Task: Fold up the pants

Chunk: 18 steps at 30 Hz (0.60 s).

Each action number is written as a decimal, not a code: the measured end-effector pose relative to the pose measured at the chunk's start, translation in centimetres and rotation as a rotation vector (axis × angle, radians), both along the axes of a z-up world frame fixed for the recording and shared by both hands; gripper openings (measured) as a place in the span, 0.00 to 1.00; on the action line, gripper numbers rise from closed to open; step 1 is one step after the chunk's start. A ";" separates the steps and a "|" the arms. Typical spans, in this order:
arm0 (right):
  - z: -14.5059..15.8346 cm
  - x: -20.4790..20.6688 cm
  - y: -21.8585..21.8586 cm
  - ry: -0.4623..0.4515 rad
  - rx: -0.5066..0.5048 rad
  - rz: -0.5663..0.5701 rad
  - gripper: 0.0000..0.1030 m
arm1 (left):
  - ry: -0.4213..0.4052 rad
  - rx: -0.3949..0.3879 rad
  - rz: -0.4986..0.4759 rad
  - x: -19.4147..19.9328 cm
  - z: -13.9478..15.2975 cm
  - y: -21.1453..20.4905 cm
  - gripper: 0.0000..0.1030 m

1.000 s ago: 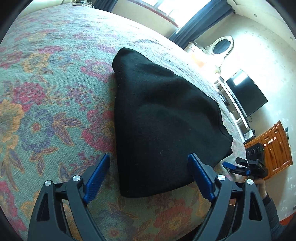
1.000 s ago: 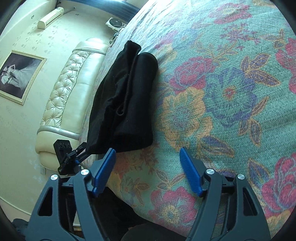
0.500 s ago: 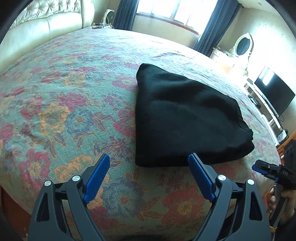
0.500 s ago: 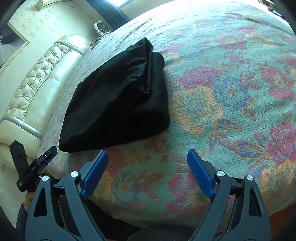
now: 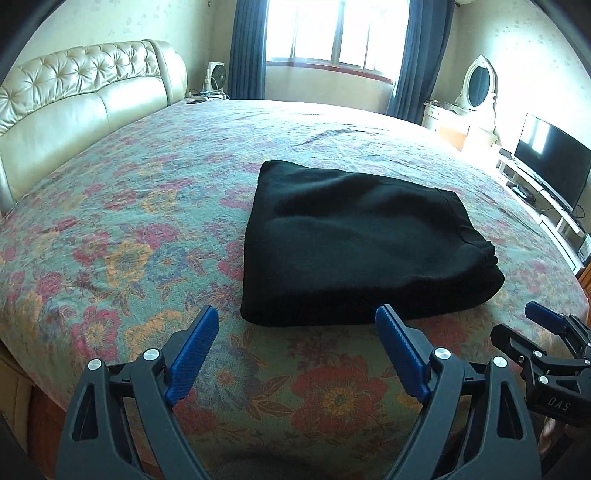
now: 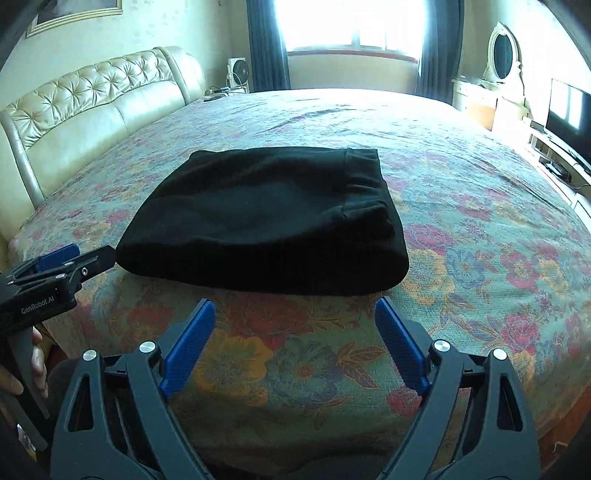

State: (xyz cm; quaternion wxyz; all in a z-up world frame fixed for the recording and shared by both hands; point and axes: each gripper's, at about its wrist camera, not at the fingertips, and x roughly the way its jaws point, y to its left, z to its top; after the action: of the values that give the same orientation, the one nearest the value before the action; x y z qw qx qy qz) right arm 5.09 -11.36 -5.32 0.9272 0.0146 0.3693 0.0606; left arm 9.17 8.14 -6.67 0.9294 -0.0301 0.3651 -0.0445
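Note:
The black pants (image 5: 362,247) lie folded into a compact rectangle on the floral bedspread (image 5: 122,236); they also show in the right wrist view (image 6: 266,225). My left gripper (image 5: 297,317) is open and empty, just short of the bundle's near left corner. My right gripper (image 6: 291,308) is open and empty, just short of the bundle's near edge. The right gripper also shows at the right edge of the left wrist view (image 5: 546,332). The left gripper shows at the left edge of the right wrist view (image 6: 62,266).
A cream tufted headboard (image 5: 74,96) runs along the left. A window with dark curtains (image 5: 332,33) is at the back. A dressing table with an oval mirror (image 5: 476,85) and a TV (image 5: 550,162) stand to the right. The bed's near edge lies under both grippers.
Both grippers have pulled back toward the bed's near edge and levelled out, so the room now shows. The folded pants have not moved. Both grippers stayed open.

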 end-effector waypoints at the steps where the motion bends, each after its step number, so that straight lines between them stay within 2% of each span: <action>1: -0.1 0.0 -0.2 0.001 0.006 -0.006 0.86 | 0.004 -0.004 -0.002 -0.1 -0.1 -0.1 0.83; 5: -0.3 0.5 -1.4 0.011 0.050 -0.047 0.86 | 0.023 -0.024 -0.013 -0.5 -0.7 -0.5 0.83; 9: -0.4 0.6 -2.2 0.018 0.080 -0.067 0.86 | 0.024 0.005 -0.028 -0.7 -0.9 -1.2 0.83; 18: -0.5 0.6 -1.5 0.020 0.048 -0.051 0.86 | 0.017 -0.010 -0.006 -0.9 -0.9 -0.8 0.83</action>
State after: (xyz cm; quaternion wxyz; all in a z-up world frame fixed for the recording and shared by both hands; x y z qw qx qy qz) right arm 5.68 -12.85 -5.85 0.9240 0.0470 0.3767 0.0460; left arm 8.23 7.31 -7.56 0.9260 -0.0338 0.3729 -0.0489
